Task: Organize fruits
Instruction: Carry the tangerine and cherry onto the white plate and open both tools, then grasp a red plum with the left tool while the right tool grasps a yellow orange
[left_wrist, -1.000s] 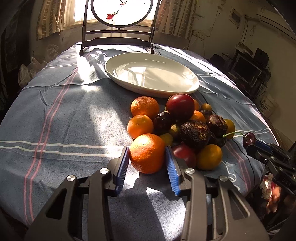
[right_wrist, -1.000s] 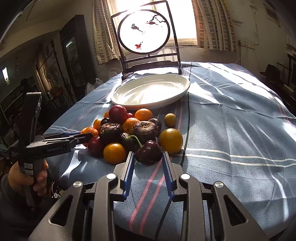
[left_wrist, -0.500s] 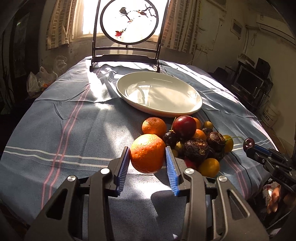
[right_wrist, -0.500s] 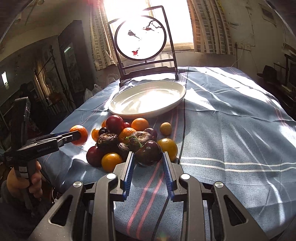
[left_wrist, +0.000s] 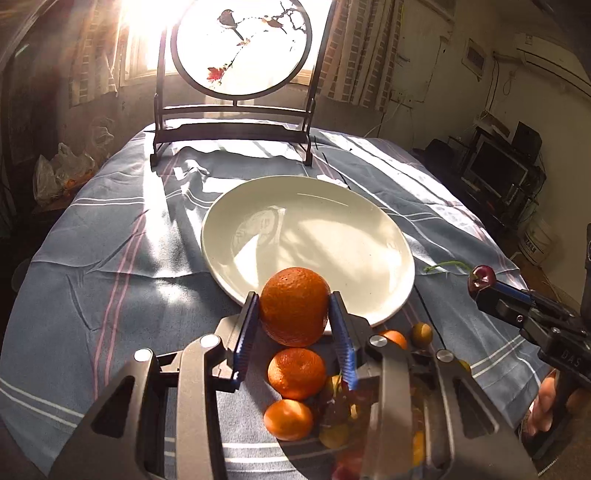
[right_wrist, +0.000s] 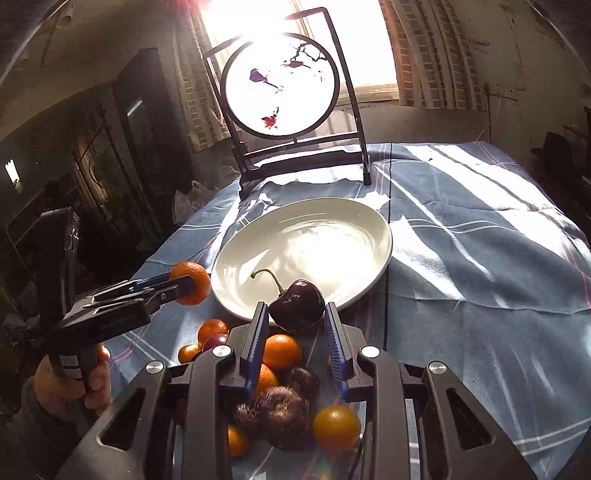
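Note:
My left gripper (left_wrist: 293, 314) is shut on a large orange (left_wrist: 294, 305) and holds it in the air at the near rim of the white oval plate (left_wrist: 258, 221). It also shows in the right wrist view (right_wrist: 190, 283). My right gripper (right_wrist: 295, 317) is shut on a dark cherry (right_wrist: 297, 305) with a green stem, held above the plate's (right_wrist: 354, 229) near rim. The cherry also shows in the left wrist view (left_wrist: 481, 276). Below both grippers lies the fruit pile: oranges (left_wrist: 296, 373), a small yellow-orange fruit (right_wrist: 336, 428) and dark wrinkled fruits (right_wrist: 282, 410).
A round painted screen on a dark stand (left_wrist: 236, 48) stands at the table's far end behind the plate. The blue striped tablecloth (left_wrist: 110, 258) covers the round table. Shelves with electronics (left_wrist: 502, 170) stand at the right of the room.
Both grippers have lifted their fruit off the pile and moved forward and up toward the plate. The pile now lies beneath the grippers.

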